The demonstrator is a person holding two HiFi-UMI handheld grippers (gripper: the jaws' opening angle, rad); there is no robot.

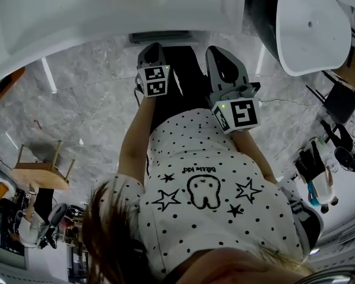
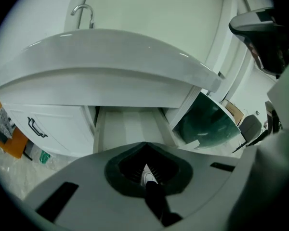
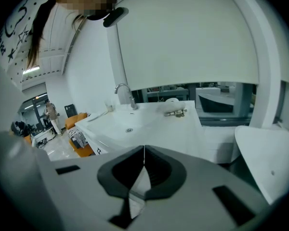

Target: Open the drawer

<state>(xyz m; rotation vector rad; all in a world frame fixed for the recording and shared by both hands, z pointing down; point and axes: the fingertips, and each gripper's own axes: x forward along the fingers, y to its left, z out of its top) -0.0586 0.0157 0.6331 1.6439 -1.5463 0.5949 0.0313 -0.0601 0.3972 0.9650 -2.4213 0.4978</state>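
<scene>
A white basin (image 2: 111,66) with a tap (image 2: 84,13) overhangs the drawer (image 2: 127,129), which stands pulled out beneath it. A dark glass panel (image 2: 207,124) sits at the drawer's right. The left claw (image 2: 145,150) and right claw (image 3: 143,153) are both pressed together, holding nothing.

Shirt (image 1: 257,218) print above tooth drawing (image 1: 203,192): roughly "little kid"; letters unclear

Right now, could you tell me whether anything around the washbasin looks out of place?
A chrome fitting lies loose on the white countertop beside the basin, seemingly not installed. Below, the drawer appears pulled out.
</scene>
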